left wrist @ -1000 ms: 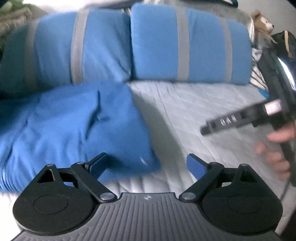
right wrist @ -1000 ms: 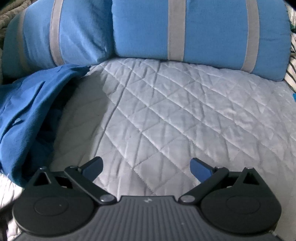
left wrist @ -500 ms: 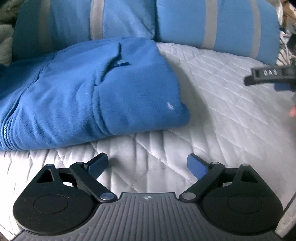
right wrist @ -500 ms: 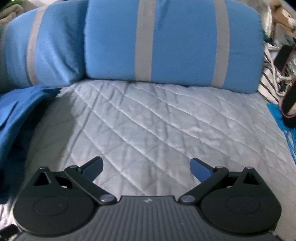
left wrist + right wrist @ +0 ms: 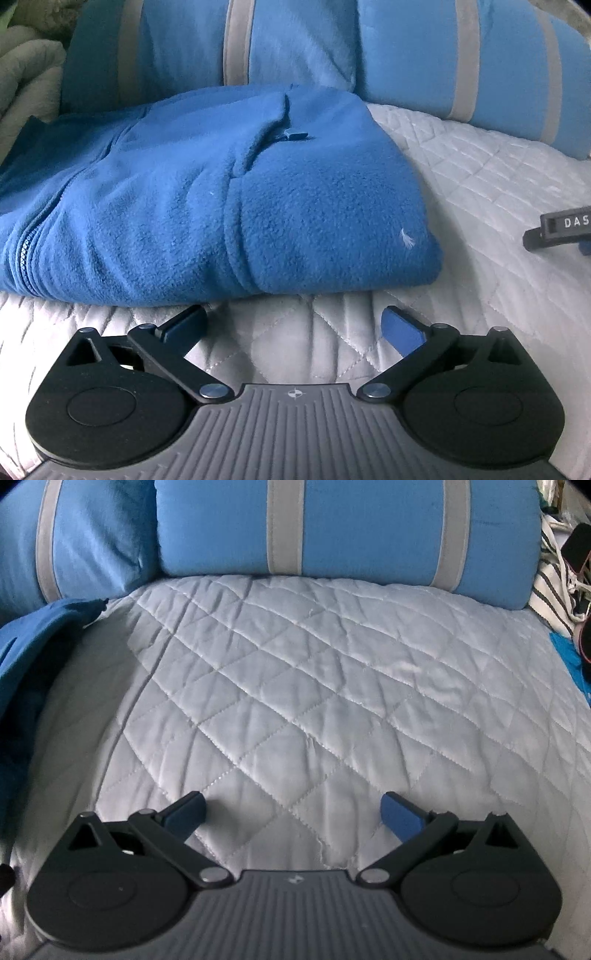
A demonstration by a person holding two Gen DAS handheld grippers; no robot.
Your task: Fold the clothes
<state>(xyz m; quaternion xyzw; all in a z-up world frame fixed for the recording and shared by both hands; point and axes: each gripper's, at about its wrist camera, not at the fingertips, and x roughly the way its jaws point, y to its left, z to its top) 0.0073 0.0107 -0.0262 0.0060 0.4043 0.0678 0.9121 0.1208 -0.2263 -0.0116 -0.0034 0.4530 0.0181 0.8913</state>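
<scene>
A blue fleece jacket (image 5: 207, 206) with a zip lies folded on the white quilted bedspread (image 5: 480, 177). In the left wrist view it fills the middle and left. My left gripper (image 5: 295, 326) is open and empty, just in front of the jacket's near edge, not touching it. My right gripper (image 5: 293, 812) is open and empty above bare quilt (image 5: 314, 701). In the right wrist view only the jacket's right edge (image 5: 26, 646) shows at the far left. The tip of the right gripper (image 5: 557, 229) shows at the right edge of the left wrist view.
Two blue pillows with grey stripes (image 5: 332, 528) lie along the back of the bed, just behind the jacket (image 5: 295, 40). A striped cloth and dark items (image 5: 561, 576) sit at the far right. A pale blanket (image 5: 26, 74) lies at the far left.
My left gripper has drawn back off the jacket, which now lies flat in front of it. My right gripper has shifted right, away from the jacket. Both stay open.
</scene>
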